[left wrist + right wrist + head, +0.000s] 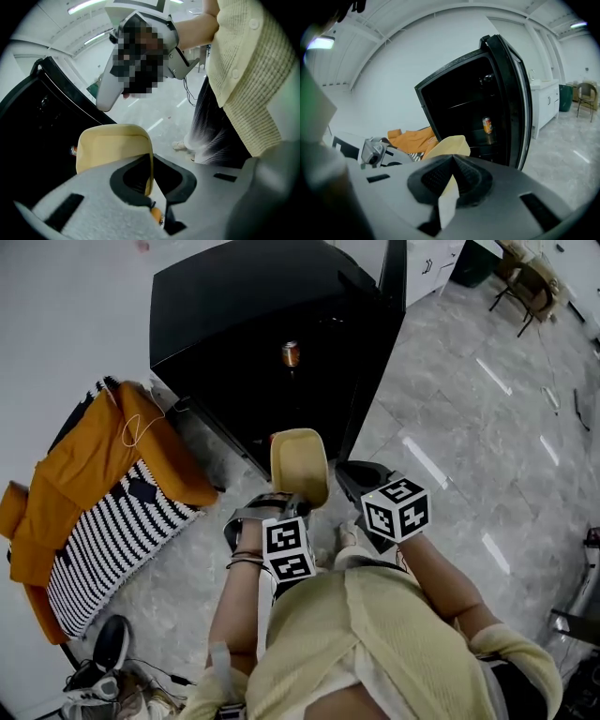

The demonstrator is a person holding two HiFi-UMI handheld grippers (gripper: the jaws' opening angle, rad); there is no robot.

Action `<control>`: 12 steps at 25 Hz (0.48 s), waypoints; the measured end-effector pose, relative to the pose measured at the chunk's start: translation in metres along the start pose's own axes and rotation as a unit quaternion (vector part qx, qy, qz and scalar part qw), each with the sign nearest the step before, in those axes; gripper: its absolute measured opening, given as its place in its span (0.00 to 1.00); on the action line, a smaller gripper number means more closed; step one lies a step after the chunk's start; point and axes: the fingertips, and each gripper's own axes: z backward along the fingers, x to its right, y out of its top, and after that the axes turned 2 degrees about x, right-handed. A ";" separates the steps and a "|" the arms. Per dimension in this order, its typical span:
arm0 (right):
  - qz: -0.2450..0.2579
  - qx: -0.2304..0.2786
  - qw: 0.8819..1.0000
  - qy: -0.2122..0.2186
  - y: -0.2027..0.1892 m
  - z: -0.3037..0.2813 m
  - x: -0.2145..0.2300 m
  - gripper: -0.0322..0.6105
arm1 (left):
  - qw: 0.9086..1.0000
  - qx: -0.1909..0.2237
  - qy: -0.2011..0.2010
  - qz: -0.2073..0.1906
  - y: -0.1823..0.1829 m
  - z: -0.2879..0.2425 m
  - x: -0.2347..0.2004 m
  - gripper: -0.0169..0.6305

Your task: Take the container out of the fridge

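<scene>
- The yellow container (300, 465) is out of the fridge (244, 306). It hangs in the air in front of the open cabinet, above the floor (469, 427), tipped up on edge with its hollow side facing the person.
- The left tool (286, 505) has its jaws closed together on the container's thin rim. In the left gripper view the yellow wall runs straight down between the dark pads (140, 187).
- The right tool (342, 476) grips the opposite edge. In the right gripper view a pale strip of the container's wall is pinched between its jaws, which look tight on it.
- So both tools carry it, one on each side, and nothing else touches it.
- The fridge door (515, 93) stands open. A drinks can (291, 354) sits on a shelf inside, well apart from the container.
- An orange garment (103, 465) lies over a striped cushion (112, 540) to the left of the fridge, clear of all this.
- By my reckoning the main part is done: the container has cleared the fridge. What may remain is setting it down somewhere. No desk or other place for it shows in these views, so I can't say where.
</scene>
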 end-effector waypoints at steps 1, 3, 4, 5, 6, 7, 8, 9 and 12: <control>0.001 0.003 1.000 0.001 0.002 0.001 0.000 0.09 | 1.000 -0.006 0.004 -0.005 0.000 0.002 0.000 0.07; -0.003 0.011 1.000 0.006 0.004 0.003 -0.002 0.09 | 1.000 -0.013 0.009 -0.010 0.000 0.005 0.001 0.07; -0.008 0.015 1.000 0.009 0.005 0.003 -0.002 0.09 | 1.000 -0.015 0.011 -0.010 0.000 0.006 0.001 0.07; -0.013 0.017 1.000 0.010 0.005 0.003 -0.002 0.09 | 1.000 -0.016 0.013 -0.009 0.000 0.007 0.001 0.07; -0.017 0.017 1.000 0.010 0.003 0.002 -0.002 0.09 | 1.000 -0.017 0.015 -0.008 -0.001 0.008 0.002 0.07; -0.017 0.016 1.000 0.008 0.002 0.002 -0.002 0.09 | 1.000 -0.019 0.015 -0.006 -0.001 0.009 0.003 0.07; -0.016 0.015 1.000 0.006 0.001 0.002 -0.002 0.09 | 1.000 -0.020 0.014 -0.004 -0.003 0.010 0.005 0.07; -0.015 0.015 1.000 0.005 0.001 0.003 -0.003 0.09 | 1.000 -0.021 0.013 -0.001 -0.005 0.011 0.007 0.07; -0.016 0.020 1.000 0.000 0.003 0.004 -0.003 0.09 | 1.000 -0.024 0.011 0.008 -0.010 0.013 0.011 0.07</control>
